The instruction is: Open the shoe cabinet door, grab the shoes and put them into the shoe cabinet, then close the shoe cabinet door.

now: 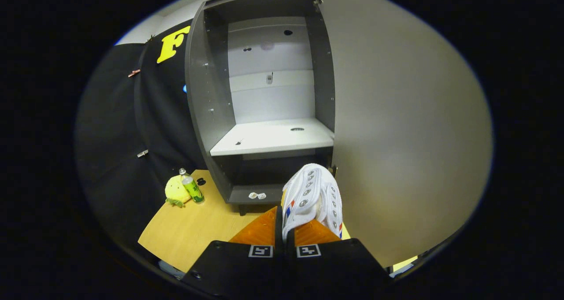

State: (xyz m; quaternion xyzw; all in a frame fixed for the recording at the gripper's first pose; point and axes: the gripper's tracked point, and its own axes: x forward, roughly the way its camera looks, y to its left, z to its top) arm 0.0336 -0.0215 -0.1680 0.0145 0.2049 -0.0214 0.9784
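The gripper (284,229) at the bottom middle of the frame has its two fingers squeezed tight on a white shoe (313,196). They seem to pinch the shoe's edge, though that part is hard to see. The shoe hangs up off the wooden floor (194,229), ready to go inside. The shoe cabinet (264,110) stands in the upper middle, and its door (396,128) is swung wide open on the right so the way in is free. The white shelf (273,137) has room for the shoe. A yellow toy (176,190) and a green bottle (192,187) sit at the lower left, out of the way
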